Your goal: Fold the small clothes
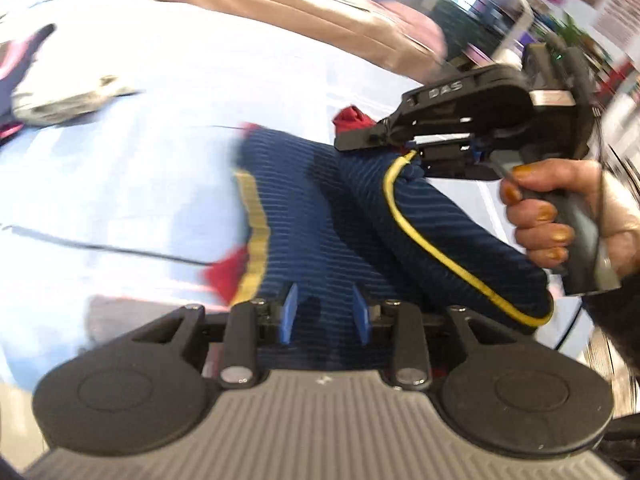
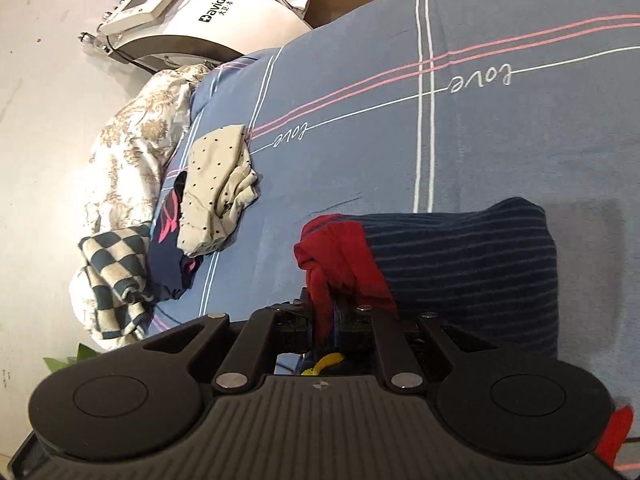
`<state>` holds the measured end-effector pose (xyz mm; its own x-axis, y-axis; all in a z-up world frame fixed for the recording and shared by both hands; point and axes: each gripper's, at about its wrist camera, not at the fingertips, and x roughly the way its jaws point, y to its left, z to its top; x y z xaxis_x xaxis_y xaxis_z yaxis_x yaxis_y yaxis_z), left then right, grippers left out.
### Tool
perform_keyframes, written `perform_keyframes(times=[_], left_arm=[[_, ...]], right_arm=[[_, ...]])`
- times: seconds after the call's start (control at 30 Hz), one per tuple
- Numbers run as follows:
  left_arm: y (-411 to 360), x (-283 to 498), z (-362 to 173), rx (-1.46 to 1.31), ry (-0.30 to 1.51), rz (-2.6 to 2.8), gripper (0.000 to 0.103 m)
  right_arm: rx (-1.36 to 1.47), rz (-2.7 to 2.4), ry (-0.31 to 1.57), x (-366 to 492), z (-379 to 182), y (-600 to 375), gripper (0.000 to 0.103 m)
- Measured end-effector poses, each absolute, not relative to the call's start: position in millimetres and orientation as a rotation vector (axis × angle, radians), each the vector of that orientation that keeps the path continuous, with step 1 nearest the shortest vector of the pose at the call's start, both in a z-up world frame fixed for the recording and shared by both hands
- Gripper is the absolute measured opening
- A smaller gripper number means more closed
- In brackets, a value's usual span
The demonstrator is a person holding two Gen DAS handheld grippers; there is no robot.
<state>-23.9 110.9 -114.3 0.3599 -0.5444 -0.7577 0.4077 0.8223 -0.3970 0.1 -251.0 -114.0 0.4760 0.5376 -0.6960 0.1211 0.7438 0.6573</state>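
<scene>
A navy striped garment (image 1: 304,216) with red and yellow trim lies on the blue bedsheet (image 1: 120,152). My left gripper (image 1: 326,312) is open, its blue fingers (image 1: 289,312) resting over the garment's near edge. My right gripper (image 1: 360,136) is shut on the garment's red and yellow edge and folds that part over. In the right wrist view the right gripper (image 2: 326,312) is shut on the red fabric, with the navy garment (image 2: 464,264) lying beyond it.
A pile of other small clothes lies at the left of the bed: a dotted cream piece (image 2: 216,188), a checkered piece (image 2: 116,280), a dark piece with pink (image 2: 168,232). A floral quilt (image 2: 132,152) and a white machine (image 2: 192,16) are beyond.
</scene>
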Motion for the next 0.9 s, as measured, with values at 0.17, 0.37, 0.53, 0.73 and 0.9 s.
perform_keyframes(times=[0.17, 0.37, 0.53, 0.73, 0.9], left_arm=[[144.3, -24.6, -115.6, -0.215, 1.031, -0.545, 0.038], [153.2, -23.7, -112.1, -0.214, 1.02, -0.536, 0.041], [133.7, -14.1, -114.0, -0.167, 1.008, -0.573, 0.06], [118.6, -13.9, -109.5, -0.124, 0.975, -0.551, 0.082], [131.7, -13.3, -111.3, -0.14, 0.988, -0.497, 0.093]], right_arm=[[0.867, 0.198, 1.141, 37.6, -147.2, -225.7, 0.061], [0.708, 0.364, 0.95, 8.7, -109.1, -251.5, 0.061], [0.432, 0.394, 0.871, -60.0, -76.4, -291.4, 0.076], [0.591, 0.325, 0.969, -128.1, -120.6, -340.5, 0.103], [0.82, 0.39, 0.948, -146.2, -151.1, -337.0, 0.083]])
